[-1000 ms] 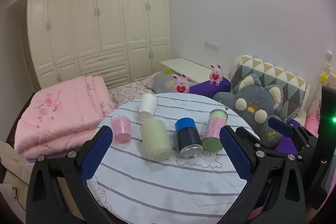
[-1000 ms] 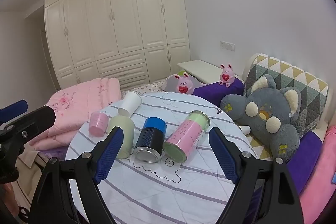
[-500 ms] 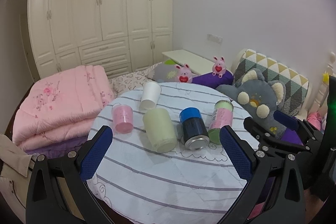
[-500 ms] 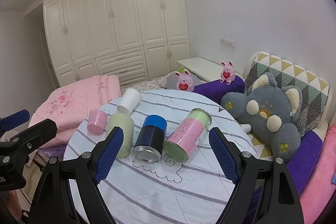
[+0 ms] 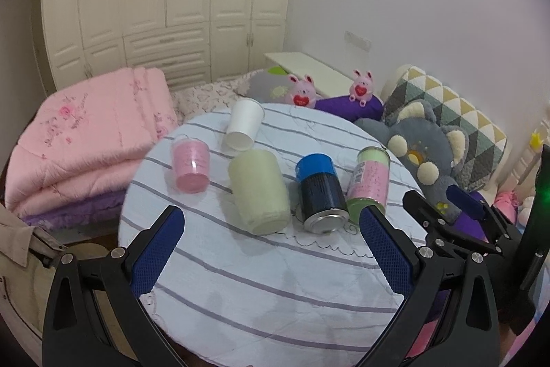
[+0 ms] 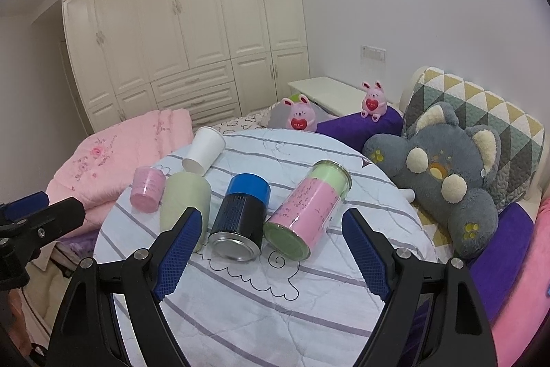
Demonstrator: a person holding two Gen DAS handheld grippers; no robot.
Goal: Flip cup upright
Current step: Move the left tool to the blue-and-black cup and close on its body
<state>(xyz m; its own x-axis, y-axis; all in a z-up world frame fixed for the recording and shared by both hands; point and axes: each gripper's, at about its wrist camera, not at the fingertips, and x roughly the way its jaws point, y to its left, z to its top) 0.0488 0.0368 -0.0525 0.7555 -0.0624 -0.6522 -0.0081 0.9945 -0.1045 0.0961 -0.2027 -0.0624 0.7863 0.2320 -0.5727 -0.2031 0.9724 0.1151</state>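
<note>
1. Both tools, left tool [image 5: 271,239] and right tool [image 6: 266,250], are hanging wide open, gripping nothing.
2. The pale green plastic cup [image 5: 258,191] is lying sideways on the striped round tabletop [image 5: 275,281], just beside the blue-capped black metal can [image 5: 321,191].

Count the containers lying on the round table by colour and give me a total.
White paper cup: 1
Pink cup: 1
Pale green cup: 1
Blue-and-black can: 1
Pink-and-green can: 1
Total: 5
</note>
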